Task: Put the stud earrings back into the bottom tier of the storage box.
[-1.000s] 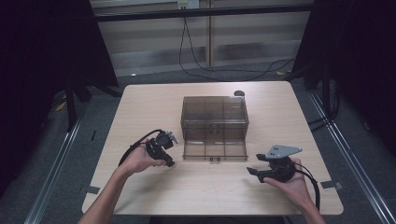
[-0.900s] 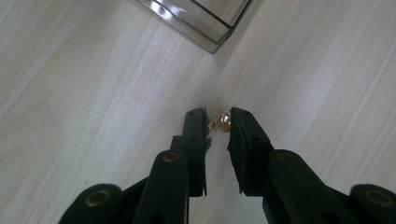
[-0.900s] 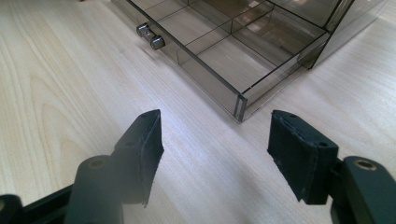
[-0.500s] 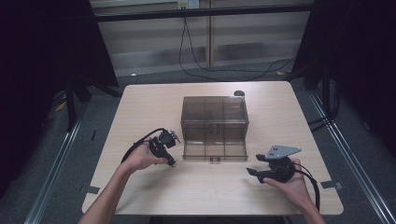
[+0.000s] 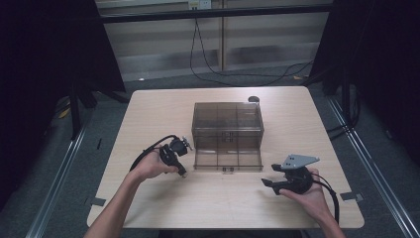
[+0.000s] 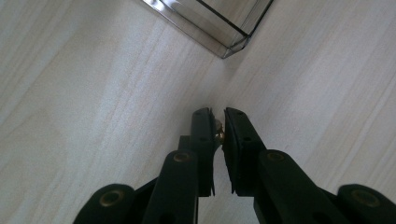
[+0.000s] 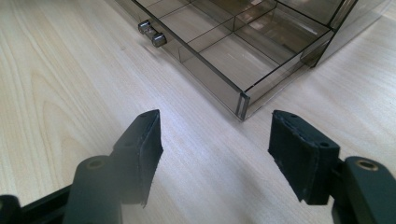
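Observation:
A smoky clear drawer box [image 5: 227, 116] stands mid-table with its lower drawer [image 5: 227, 159] pulled out toward me. My left gripper [image 5: 182, 173] points down at the table just left of the drawer's front corner [image 6: 223, 45]. Its jaws have just closed on a small brass-coloured piece [image 6: 218, 134], pinched between the pads of the left gripper [image 6: 218, 115]. My right gripper [image 5: 268, 185] rests in the hand at the front right, aimed left. In the right gripper view the right gripper [image 7: 215, 135] is open and holds nothing, facing the drawer's [image 7: 243, 56] corner and its metal handle [image 7: 152, 33].
A small dark round thing [image 5: 253, 98] lies at the table's far edge behind the box. The drawer is split into several compartments. Bare wooden tabletop [image 5: 148, 114] spreads left and right of the box. Cables trail on the floor beyond.
My left gripper has edged slightly to the right, toward the drawer. The right gripper and the box have stayed put.

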Demonstrator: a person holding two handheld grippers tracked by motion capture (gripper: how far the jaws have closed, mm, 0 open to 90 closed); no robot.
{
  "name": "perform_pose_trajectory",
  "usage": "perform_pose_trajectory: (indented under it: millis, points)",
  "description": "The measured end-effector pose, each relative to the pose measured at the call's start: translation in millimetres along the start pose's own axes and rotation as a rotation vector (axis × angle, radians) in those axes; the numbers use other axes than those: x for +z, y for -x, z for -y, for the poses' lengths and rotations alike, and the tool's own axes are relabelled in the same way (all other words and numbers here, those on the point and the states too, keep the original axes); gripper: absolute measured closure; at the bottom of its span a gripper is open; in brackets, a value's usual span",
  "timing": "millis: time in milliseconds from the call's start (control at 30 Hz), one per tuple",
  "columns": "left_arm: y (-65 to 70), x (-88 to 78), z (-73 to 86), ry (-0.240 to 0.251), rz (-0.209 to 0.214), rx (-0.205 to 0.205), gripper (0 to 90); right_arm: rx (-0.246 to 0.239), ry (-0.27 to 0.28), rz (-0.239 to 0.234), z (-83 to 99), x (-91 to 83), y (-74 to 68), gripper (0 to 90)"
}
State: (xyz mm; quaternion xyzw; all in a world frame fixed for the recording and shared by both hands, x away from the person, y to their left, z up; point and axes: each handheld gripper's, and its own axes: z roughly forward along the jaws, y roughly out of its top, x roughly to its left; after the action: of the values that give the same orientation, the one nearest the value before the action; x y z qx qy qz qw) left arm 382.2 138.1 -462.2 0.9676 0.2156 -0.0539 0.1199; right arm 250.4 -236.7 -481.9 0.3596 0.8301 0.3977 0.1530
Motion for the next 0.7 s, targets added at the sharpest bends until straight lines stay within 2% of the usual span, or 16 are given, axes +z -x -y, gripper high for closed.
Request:
perform_pose_trajectory:
  millis: [33,200,300,500,700]
  points:
    - [-0.1,0.3,-0.1,0.003,-0.008,-0.007,83.2,0.000,0.000,0.000,0.0,0.0,0.0,33.9]
    - [-1.3,1.1,-0.7,-0.006,0.005,-0.024,84.9,0.000,-0.001,0.000,0.0,0.1,-0.2,33.8]
    - [-2.8,0.5,-1.6,-0.017,0.005,-0.011,85.1,-0.001,0.000,-0.004,0.2,0.6,0.1,33.7]
    - [-2.1,0.9,-1.3,-0.027,0.017,-0.010,84.7,-0.002,-0.005,-0.005,0.2,0.7,0.0,33.1]
    - [-2.6,2.2,-1.9,-0.028,0.008,-0.003,84.9,-0.001,-0.008,-0.003,0.1,1.0,-0.4,32.9]
